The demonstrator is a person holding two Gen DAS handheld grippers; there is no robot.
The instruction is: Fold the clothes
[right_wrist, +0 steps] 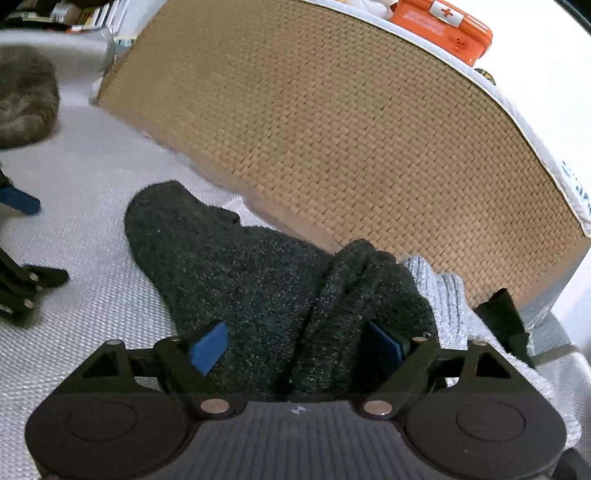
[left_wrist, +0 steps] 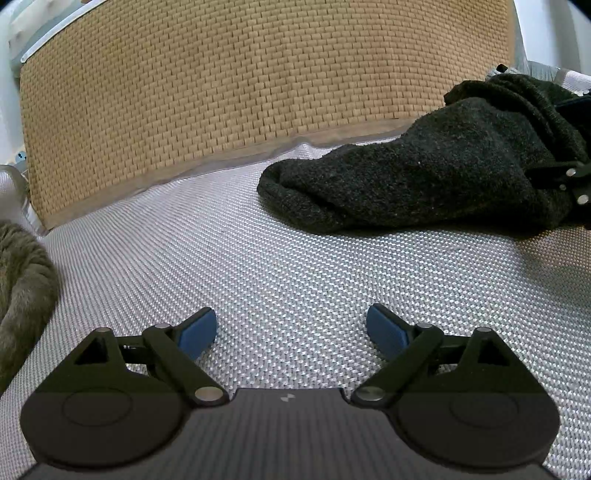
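Both tongs stand apart: your left tongs point(left_wrist: 290, 328) hold nothing, while your right tongs point(right_wrist: 299, 345) straddle the dark knitted garment point(right_wrist: 240, 273) without pressing it, at 6 o'clock on the grey woven surface point(right_wrist: 92, 295).

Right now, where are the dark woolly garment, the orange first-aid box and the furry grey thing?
Dark woolly garment point(right_wrist: 236, 273): right wrist view, middle of its knitted surface.
Orange first-aid box point(right_wrist: 448, 27): right wrist view, its front face.
Furry grey thing point(left_wrist: 22, 280): left wrist view, its fur at the left edge.
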